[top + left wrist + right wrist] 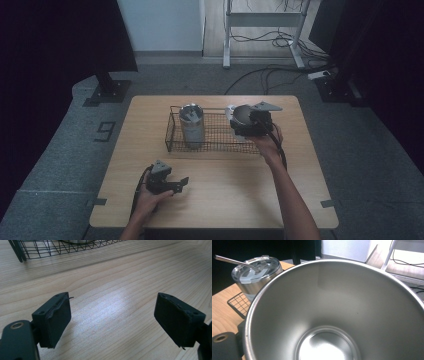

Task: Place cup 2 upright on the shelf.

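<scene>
The open steel cup hangs over the right end of the wire basket, mouth turned toward the right gripper's own camera. That gripper seems clamped on its wall, though the pads are hidden, so I can't confirm the grip. It looks headed for a place beside the lidded tumbler with its straw, which stands upright at the basket's left end. The left gripper rests empty on the table, jaws apart, out of the way.
</scene>
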